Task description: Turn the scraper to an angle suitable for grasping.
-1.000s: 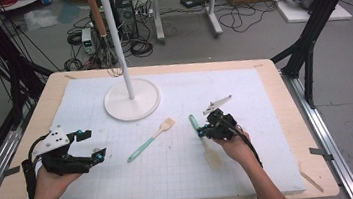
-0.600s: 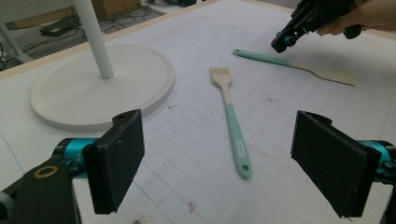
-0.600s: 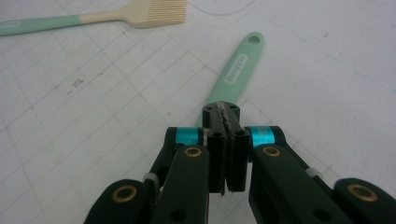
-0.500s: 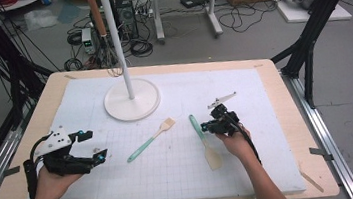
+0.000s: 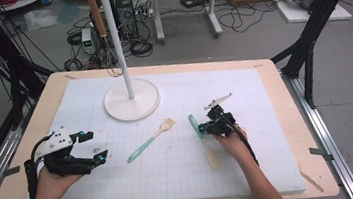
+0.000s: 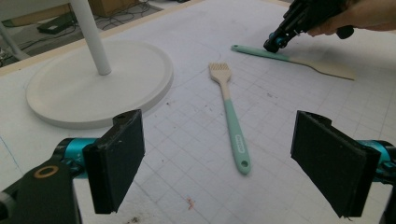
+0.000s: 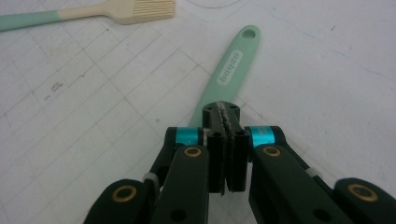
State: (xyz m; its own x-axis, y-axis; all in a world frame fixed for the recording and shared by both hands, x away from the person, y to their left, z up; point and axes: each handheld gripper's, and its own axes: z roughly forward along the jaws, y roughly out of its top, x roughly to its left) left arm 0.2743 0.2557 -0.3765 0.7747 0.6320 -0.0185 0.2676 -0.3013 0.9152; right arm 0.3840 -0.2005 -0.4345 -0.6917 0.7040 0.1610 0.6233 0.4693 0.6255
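High view: a person works at a wooden table (image 5: pixel 287 117) covered by a white gridded mat (image 5: pixel 173 175), a gripper in each hand. The right gripper (image 5: pixel 207 126) sits low over the green handle of a spatula (image 5: pixel 204 139), which lies flat on the mat right of centre, its pale blade pointing toward the person and partly under the right hand (image 5: pixel 232 141). In the right gripper view, the right gripper's (image 7: pixel 226 116) jaws are pressed together with no gap between the pads, the tips resting on or just above the spatula's (image 7: pixel 229 77) handle near its lettered end; nothing is pinched between them. The left gripper (image 5: pixel 92 149) is held by the left hand (image 5: pixel 55 176) near the mat's left edge, well apart from both utensils. In the left gripper view, its (image 6: pixel 233 158) jaws stand wide apart and hold nothing. Between the two grippers a pastry brush (image 5: pixel 151 138) with a green handle and cream bristles lies diagonally on the mat, untouched. Beyond it stands a white stand (image 5: pixel 131 99) with a round base and an upright pole. Cables and equipment crowd the floor (image 5: pixel 351 59) behind the table.
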